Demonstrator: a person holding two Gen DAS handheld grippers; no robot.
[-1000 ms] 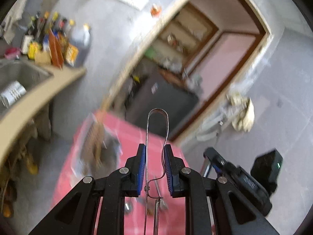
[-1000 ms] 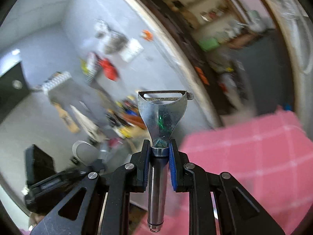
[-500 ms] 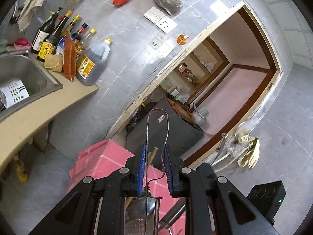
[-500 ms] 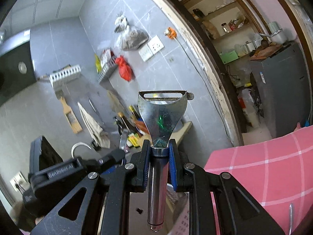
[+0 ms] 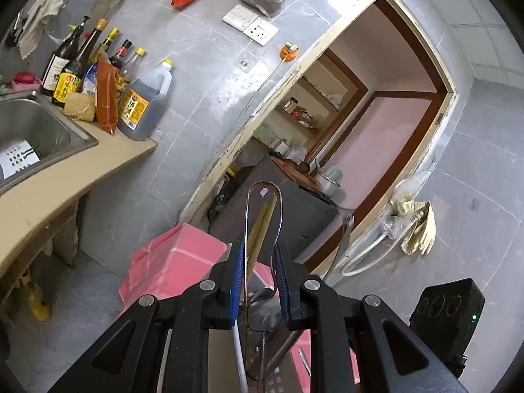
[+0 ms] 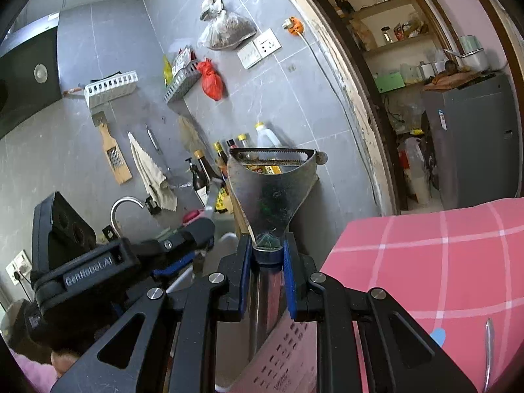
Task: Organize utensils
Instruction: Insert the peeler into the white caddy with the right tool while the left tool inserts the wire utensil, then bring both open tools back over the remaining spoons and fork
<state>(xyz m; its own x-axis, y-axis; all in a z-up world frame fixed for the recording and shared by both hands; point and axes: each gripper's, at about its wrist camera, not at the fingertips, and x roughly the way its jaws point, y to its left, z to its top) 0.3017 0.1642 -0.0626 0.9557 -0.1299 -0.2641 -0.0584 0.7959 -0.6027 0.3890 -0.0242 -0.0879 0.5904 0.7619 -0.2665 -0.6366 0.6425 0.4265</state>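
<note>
My left gripper [image 5: 258, 255] is shut on a thin wire-loop utensil [image 5: 263, 186] that sticks up between its blue pads. Below it stands a utensil holder with wooden chopsticks [image 5: 262, 222] and metal handles. My right gripper [image 6: 267, 252] is shut on the neck of a steel Y-shaped peeler [image 6: 271, 190], blade end up, handle hanging down above a pink perforated basket [image 6: 288, 353]. The left gripper [image 6: 98, 262] shows at the left of the right wrist view. A metal utensil [image 6: 488, 347] lies on the pink checked cloth [image 6: 442, 255].
A sink [image 5: 29, 131] and beige counter with several bottles [image 5: 98, 78] are at the left. A doorway [image 5: 376, 124] with a grey appliance [image 6: 475, 144] is behind. A wooden grater [image 6: 111, 150] and towel [image 6: 147, 170] hang on the tiled wall.
Both grippers have tilted upward, so the views swung from the pink-clothed table toward the wall and doorway. Each grip is unchanged. Chopsticks and the holder came into the left wrist view.
</note>
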